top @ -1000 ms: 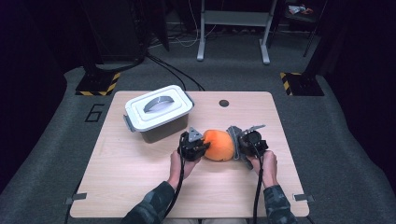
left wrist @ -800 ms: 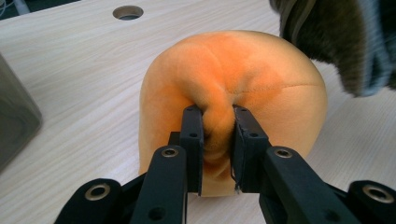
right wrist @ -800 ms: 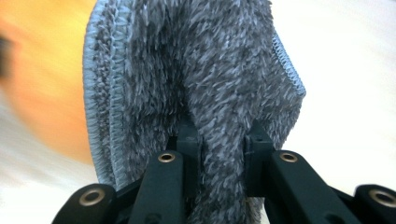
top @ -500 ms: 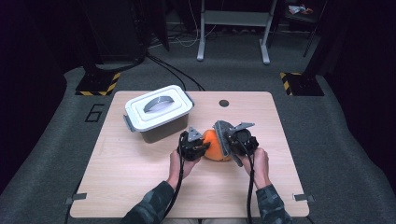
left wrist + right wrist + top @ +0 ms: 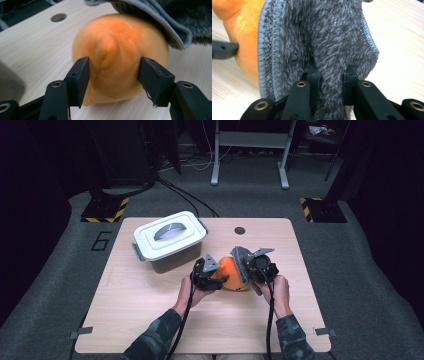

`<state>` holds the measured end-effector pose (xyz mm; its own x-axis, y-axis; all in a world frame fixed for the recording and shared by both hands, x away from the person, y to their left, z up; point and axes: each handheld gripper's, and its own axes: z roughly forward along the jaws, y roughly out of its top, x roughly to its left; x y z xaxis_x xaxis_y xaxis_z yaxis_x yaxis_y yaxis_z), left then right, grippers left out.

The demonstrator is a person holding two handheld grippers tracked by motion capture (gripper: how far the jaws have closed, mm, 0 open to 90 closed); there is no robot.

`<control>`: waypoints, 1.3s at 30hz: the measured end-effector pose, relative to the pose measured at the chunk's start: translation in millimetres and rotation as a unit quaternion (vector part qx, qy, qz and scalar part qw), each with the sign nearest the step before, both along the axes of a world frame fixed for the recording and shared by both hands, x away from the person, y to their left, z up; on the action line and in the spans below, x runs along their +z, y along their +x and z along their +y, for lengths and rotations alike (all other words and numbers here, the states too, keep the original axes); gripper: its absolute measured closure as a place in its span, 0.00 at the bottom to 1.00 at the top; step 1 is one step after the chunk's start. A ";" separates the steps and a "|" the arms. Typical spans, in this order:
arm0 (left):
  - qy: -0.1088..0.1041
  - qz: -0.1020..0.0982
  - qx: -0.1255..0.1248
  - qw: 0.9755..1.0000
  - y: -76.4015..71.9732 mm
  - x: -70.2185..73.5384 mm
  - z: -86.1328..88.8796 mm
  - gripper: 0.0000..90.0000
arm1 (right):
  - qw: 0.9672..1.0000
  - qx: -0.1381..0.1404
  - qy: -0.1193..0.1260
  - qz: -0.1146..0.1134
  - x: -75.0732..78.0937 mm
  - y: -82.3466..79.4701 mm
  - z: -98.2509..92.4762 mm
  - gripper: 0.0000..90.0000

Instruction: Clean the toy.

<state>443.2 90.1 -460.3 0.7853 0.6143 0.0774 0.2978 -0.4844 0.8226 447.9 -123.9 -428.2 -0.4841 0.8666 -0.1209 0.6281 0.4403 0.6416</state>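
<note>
Orange plush ball [image 5: 231,274] rests on the table [image 5: 125,315], right of the lidded bin [image 5: 169,240]. Left gripper [image 5: 113,75] jaws, just opened, flank the ball loosely. Right gripper [image 5: 329,75] pinches the grey fleece cloth [image 5: 322,37] draped against it

Light wooden tabletop [image 5: 150,320] with a lidded box and an orange soft thing on it

The tabletop is pale wood grain with rounded corners and a small round hole [image 5: 239,230] near its far edge. A grey lidded box [image 5: 170,242] with a curved handle on its white lid stands on the far left part. An orange plush ball [image 5: 231,272] rests on the wood near the middle, to the right of the box and apart from it. The near half of the board is bare wood.
</note>
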 end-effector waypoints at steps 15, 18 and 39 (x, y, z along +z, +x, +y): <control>-0.064 0.046 0.062 0.995 -2.1 -1.6 1.0 0.86 | 1.000 -0.009 0.009 -0.015 7.3 -5.8 -5.8 0.82; -0.090 0.066 0.076 0.991 -2.4 -0.5 3.4 0.87 | 1.000 -0.013 0.013 -0.019 12.9 -10.2 -7.9 0.82; -0.064 0.059 0.072 0.994 -14.4 -0.9 -6.5 0.85 | 0.998 0.052 -0.026 -0.023 20.3 -7.0 38.3 0.81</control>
<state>428.8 83.6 -461.2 0.6869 0.7205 -0.0953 0.4546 -0.3236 0.8298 440.9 -85.5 -407.9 -0.5640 0.8042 -0.1875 0.5481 0.5344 0.6434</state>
